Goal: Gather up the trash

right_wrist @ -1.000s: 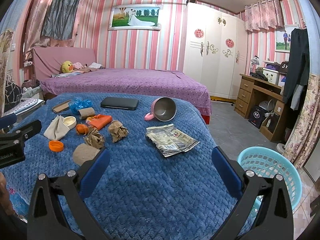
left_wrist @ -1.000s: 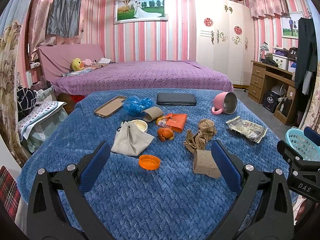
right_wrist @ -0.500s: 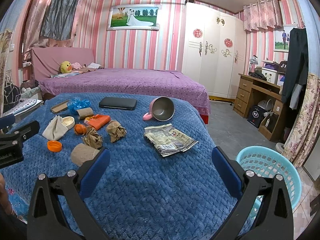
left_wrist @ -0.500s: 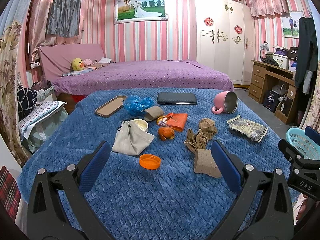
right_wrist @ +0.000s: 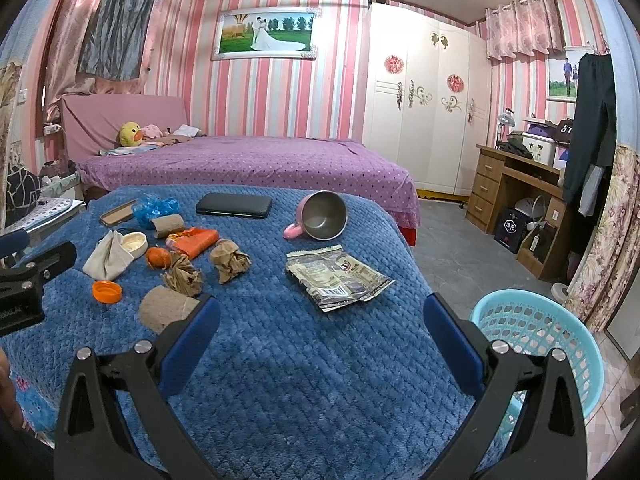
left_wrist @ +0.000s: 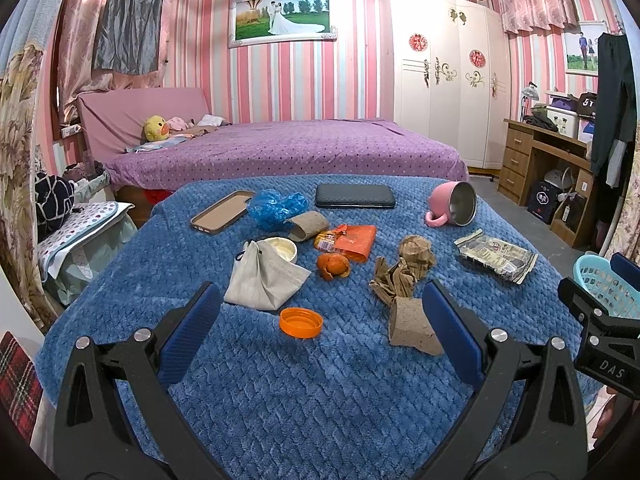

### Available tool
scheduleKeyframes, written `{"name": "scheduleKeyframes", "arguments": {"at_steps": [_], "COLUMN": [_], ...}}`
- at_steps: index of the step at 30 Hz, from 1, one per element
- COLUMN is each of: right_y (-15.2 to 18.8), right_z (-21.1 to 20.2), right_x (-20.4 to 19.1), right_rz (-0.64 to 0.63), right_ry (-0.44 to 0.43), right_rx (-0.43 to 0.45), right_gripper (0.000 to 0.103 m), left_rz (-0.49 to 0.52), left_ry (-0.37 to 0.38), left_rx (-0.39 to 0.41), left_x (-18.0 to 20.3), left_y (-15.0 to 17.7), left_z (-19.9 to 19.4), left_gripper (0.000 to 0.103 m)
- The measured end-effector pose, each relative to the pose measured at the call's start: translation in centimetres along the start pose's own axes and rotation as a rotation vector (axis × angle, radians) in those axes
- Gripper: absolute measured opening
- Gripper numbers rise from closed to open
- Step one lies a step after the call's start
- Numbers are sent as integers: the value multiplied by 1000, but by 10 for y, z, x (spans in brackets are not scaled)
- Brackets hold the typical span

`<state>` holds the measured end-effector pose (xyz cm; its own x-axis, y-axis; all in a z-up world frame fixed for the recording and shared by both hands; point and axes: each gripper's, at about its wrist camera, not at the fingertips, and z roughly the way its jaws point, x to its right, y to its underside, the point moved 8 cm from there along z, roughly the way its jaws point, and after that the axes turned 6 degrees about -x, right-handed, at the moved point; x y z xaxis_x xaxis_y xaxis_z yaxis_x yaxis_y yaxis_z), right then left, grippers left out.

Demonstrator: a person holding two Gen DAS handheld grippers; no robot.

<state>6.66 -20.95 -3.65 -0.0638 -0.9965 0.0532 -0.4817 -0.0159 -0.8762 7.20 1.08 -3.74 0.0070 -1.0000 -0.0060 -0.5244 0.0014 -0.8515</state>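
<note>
Trash lies scattered on a blue quilted cover (left_wrist: pixel 320 380): an orange lid (left_wrist: pixel 301 322), a brown cardboard piece (left_wrist: pixel 412 328), crumpled brown paper (left_wrist: pixel 404 268), orange peel (left_wrist: pixel 333 266), an orange wrapper (left_wrist: pixel 354 240), a blue plastic wad (left_wrist: pixel 274 208) and a silver snack bag (right_wrist: pixel 338 278). My left gripper (left_wrist: pixel 320 332) hovers open just short of the lid and cardboard, holding nothing. Open and empty too, my right gripper (right_wrist: pixel 320 332) hangs near the cover's front right, short of the snack bag. A light blue basket (right_wrist: pixel 536 340) stands on the floor at the right.
A pink mug (left_wrist: pixel 454 204) lies on its side at the back right. Also on the cover are a black case (left_wrist: pixel 355 196), a phone case (left_wrist: pixel 222 212), a beige cloth pouch (left_wrist: pixel 262 278) and a small white dish (left_wrist: pixel 282 248). A purple bed (left_wrist: pixel 280 148) stands behind, a wooden desk (right_wrist: pixel 516 188) to the right.
Both grippers have drifted only slightly; the objects appear shifted a little in each view. Both stay open and nothing was taken hold of.
</note>
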Motion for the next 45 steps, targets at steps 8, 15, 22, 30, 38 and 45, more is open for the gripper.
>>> {"name": "scheduleKeyframes", "arguments": {"at_steps": [8,15,22,30,38,45], "right_y": [1,0,-1,-2,-3,-21], "right_z": [1,0,-1,0,7,11], "right_x": [2,1,3,5,10,15], "right_rz": [0,3,6,4,23,32], "right_ry": [7,12,18,26,28,25], "right_rx": [2,6,7,8,-6,-7], "right_gripper": [99,99,99,99,99,99], "left_rz": [0,3,3,18,38,17], "left_ry": [-1,-5,-8,-18,-24,-22], "left_rx": [0,-1,-9,-23,-41,-51], "left_x": [-2,-4,-9,-6,-4,-16], "left_y": [1,2,6,6,3,-15], "left_z": [1,1,1,5,9,13], "left_gripper": [98,98,98,98,98,98]}}
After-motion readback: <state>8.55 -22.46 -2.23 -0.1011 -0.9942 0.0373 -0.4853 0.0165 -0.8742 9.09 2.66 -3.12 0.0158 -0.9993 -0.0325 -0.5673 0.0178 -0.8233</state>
